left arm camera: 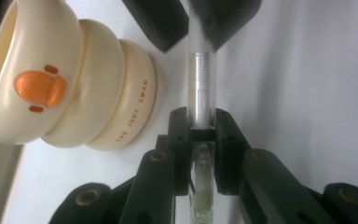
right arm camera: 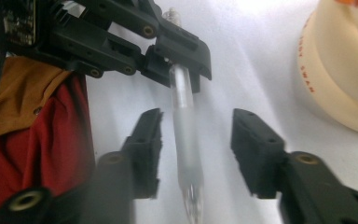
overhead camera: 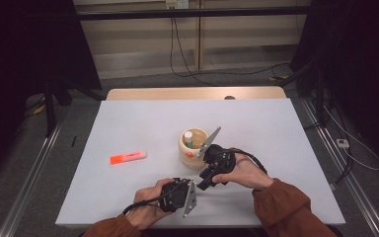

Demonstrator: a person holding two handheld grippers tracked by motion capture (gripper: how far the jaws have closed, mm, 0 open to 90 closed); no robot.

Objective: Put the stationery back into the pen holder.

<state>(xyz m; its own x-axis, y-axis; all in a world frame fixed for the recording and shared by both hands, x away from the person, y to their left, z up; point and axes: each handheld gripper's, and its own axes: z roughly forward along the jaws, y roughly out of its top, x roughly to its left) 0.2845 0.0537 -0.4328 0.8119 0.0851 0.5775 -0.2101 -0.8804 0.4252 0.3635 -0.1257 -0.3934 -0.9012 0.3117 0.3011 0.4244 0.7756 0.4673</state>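
My left gripper [left arm camera: 200, 125] is shut on a clear plastic pen [left arm camera: 200, 84], which sticks out past its jaws. My right gripper [right arm camera: 196, 149] is open, its two pads either side of the pen [right arm camera: 185, 121] without touching it. In the high view both grippers meet near the table's front, the left gripper [overhead camera: 180, 196] low and the right gripper [overhead camera: 207, 178] just above it. A cream duck-faced cup [overhead camera: 192, 147] stands right behind them, holding a white-capped item and something green. The cup [left arm camera: 74, 88] lies close beside the pen.
An orange highlighter [overhead camera: 128, 157] lies on the white table [overhead camera: 276, 128] to the left of the cup. A person's hands and rust-coloured sleeves come in from the bottom edge. Cables and dark stands are on the floor beyond the table.
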